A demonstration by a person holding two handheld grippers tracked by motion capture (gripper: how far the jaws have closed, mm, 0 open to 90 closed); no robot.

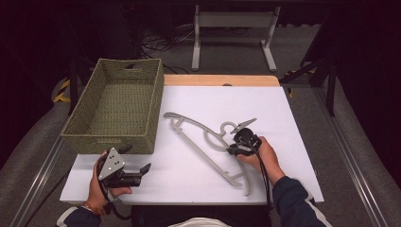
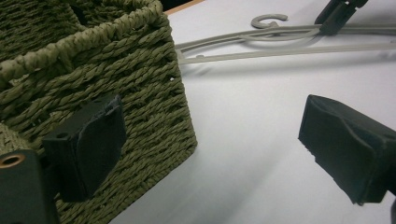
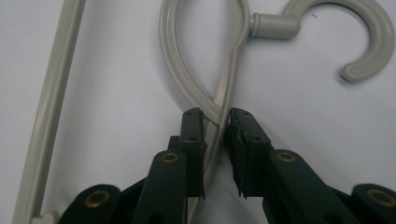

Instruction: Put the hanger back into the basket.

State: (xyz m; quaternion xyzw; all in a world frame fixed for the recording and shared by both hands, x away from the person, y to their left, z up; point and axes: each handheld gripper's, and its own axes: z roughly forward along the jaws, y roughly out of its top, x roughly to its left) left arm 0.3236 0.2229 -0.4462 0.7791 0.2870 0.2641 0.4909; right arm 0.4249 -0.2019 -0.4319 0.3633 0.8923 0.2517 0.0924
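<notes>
While the right hand-held gripper (image 3: pixel 215 116) pinches the hanger (image 3: pixel 219 100), the left hand-held gripper (image 2: pixel 210 140) gapes empty. It sits near the basket (image 1: pixel 118 101), on the table (image 1: pixel 283 113).

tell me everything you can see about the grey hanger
The hanger is pale grey, plastic by its look, with a curved hook, looped shoulders and a straight bottom bar. It lies flat and diagonal on the white table, right of the woven basket. The right gripper is shut on a thin arm just below the hook.
</notes>
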